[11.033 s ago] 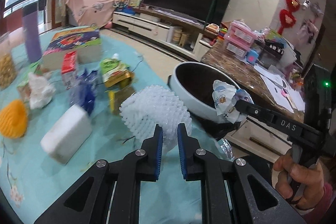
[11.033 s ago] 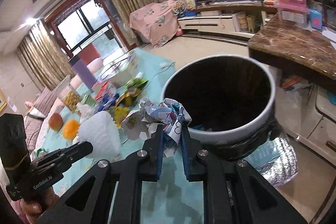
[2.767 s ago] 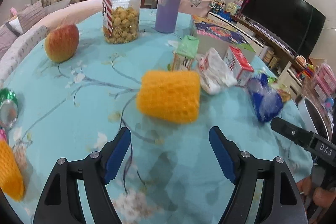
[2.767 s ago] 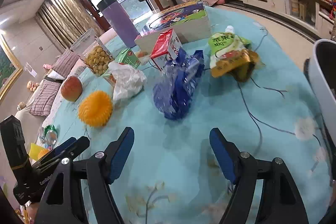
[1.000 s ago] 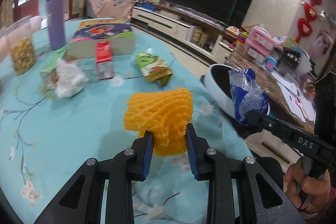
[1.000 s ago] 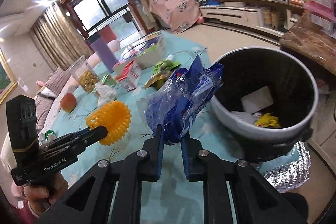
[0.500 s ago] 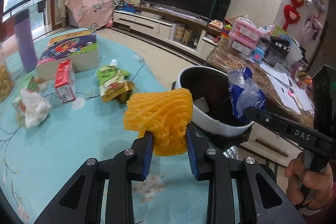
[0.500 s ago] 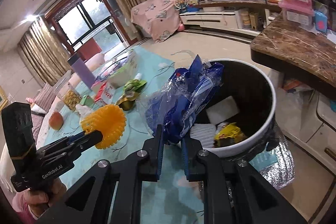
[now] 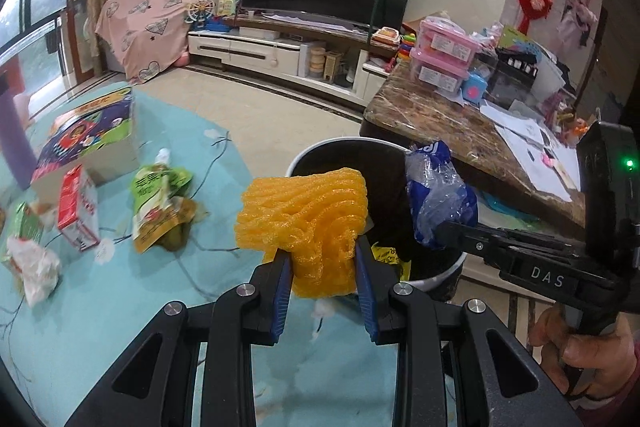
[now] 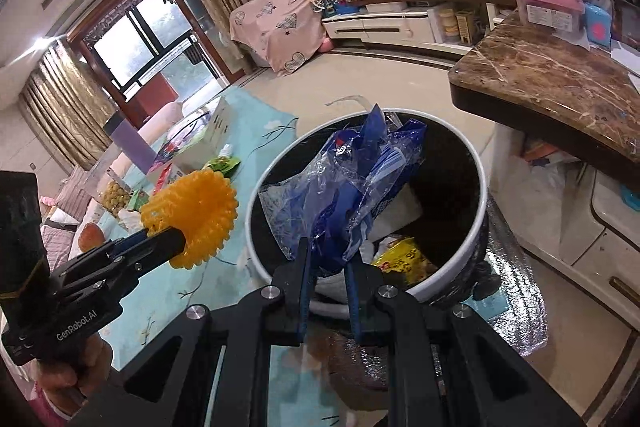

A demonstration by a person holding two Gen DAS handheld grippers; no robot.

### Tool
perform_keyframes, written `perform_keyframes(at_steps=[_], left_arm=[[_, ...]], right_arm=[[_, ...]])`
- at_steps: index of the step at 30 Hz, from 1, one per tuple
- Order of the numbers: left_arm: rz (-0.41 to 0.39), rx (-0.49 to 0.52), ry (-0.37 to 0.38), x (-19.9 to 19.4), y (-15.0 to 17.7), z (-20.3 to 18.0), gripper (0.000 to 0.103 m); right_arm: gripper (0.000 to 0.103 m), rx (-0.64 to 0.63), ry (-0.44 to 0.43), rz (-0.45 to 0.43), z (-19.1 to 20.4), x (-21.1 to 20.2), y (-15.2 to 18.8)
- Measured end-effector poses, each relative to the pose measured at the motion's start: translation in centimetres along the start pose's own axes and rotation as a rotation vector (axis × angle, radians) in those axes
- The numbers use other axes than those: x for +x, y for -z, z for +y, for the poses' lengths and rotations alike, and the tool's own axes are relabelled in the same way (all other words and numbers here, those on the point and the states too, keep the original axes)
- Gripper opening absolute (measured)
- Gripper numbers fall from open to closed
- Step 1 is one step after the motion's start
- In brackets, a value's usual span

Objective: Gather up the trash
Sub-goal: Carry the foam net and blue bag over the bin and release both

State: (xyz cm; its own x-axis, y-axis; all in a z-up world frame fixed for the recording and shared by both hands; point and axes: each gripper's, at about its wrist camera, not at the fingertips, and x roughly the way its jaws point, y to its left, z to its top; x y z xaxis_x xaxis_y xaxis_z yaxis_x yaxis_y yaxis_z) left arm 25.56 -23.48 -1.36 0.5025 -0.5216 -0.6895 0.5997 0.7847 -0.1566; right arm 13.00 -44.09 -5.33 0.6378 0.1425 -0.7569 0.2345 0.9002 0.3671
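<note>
Two pieces of trash are in my grip: the left hand-held gripper (image 9: 323, 265) pinches an orange foam net (image 9: 308, 219) at frame centre, beside the trash bin's rim (image 9: 320, 147), and the right hand-held gripper (image 10: 326, 267) clamps a blue plastic wrapper (image 10: 352, 195) over the bin's opening. On the table (image 9: 80, 307), left of frame, lie a green pouch (image 9: 156, 203) and a red carton (image 9: 78, 207).
</note>
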Motion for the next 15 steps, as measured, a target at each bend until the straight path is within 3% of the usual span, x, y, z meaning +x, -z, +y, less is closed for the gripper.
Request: perform_keyframes(at_steps=[15], left_arm=[[0.031,0.043,-0.011,4.1,-2.7,-2.0,0.029]], right_arm=[[0.015,-0.003,0.022,0.042,-2.0,1.2,-1.7]])
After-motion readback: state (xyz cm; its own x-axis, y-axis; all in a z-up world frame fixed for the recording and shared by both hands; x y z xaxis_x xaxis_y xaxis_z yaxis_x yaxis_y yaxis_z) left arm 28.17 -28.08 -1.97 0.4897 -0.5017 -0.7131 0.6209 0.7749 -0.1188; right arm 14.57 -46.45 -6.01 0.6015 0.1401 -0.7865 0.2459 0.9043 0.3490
